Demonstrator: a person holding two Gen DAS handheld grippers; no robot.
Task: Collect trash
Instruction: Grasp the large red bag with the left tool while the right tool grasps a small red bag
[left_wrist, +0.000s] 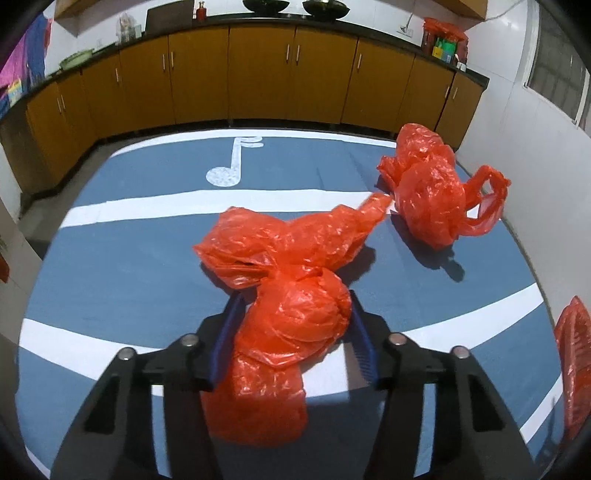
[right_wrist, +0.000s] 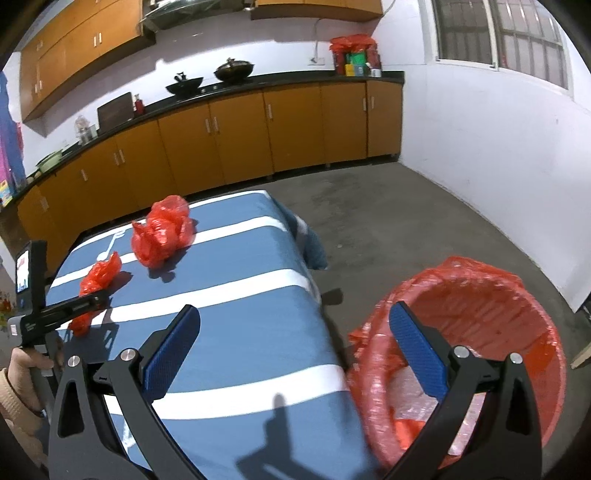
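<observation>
On the blue-and-white striped table (right_wrist: 236, 354), the left gripper (left_wrist: 295, 314) has its blue pads (left_wrist: 229, 332) pressed against both sides of a crumpled red plastic bag (left_wrist: 295, 280), so the jaws look clamped on it; the bunched middle sits between the pads while loose ends spill forward and back, likely the fattest part to pinch without slipping. A second red bag (left_wrist: 432, 192) lies on the table beyond the held one, toward the far corner, well apart from it, not yet collected. Right gripper (right_wrist: 295, 343) is empty, jaws wide apart, hovering over the table's near edge with one finger above the red-lined bin (right_wrist: 480, 350). That bin stands on the floor just beside the table, liner folded over the rim, some trash apparently inside already; it probably sits close so drops need little travel. Table cover is a cloth with a white music-note print. Beyond the table: bare concrete floor, orange base cabinets (right_wrist: 258, 136) under a dark counter holding woks, white walls, barred window.
</observation>
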